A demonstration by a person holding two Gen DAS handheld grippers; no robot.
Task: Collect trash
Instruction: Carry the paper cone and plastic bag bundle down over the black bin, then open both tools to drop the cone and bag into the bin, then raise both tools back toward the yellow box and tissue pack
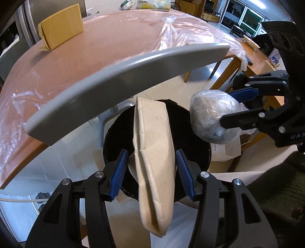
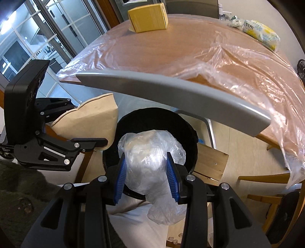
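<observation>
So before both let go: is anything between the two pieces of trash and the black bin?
Nothing visible. The paper bag in the left gripper and the plastic-wrapped bundle in the right gripper both hang over the open black bin; the grey chair back sits beyond it.

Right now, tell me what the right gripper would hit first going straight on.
Probably the open black bin: the right gripper, shut on the plastic-wrapped bundle, points into its mouth. Depth is unclear.

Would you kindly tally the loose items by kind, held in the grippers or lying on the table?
Paper bag: 1
Clear plastic bundle: 1
Cardboard box: 1
Tissue pack: 1
Total: 4
</observation>
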